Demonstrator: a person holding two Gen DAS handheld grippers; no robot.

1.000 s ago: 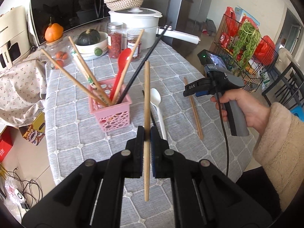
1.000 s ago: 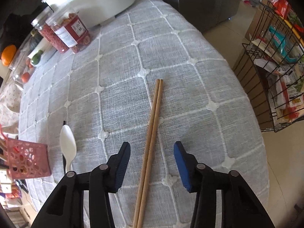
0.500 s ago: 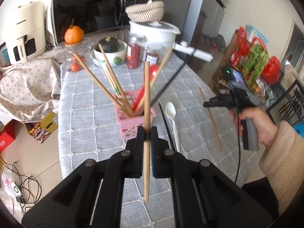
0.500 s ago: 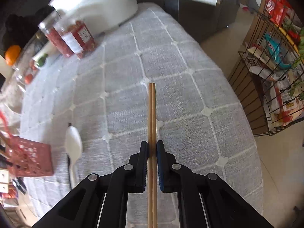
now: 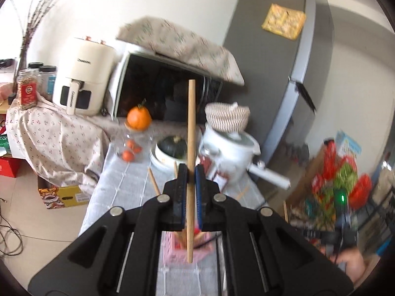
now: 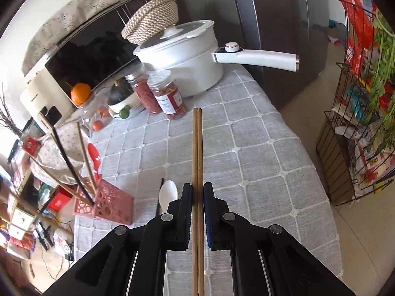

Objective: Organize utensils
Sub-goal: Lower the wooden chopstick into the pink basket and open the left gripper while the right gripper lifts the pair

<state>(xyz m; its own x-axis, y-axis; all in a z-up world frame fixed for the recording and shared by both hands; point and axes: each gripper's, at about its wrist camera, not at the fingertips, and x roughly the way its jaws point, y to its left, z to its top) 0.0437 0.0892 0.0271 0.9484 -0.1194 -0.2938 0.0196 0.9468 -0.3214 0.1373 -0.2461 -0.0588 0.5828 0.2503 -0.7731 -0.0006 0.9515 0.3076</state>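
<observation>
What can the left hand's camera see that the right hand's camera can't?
Only the left view shows the air fryer and the single chopstick clamped in the left gripper. Only the right view shows the white spoon and the chopstick pair in the right gripper. Both show the white pot and pink basket.

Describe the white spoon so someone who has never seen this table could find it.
Start at the grey quilted tablecloth. Near its front edge stands the pink basket; the white spoon lies flat just right of it. It is the only white utensil, beside a black chopstick.
</observation>
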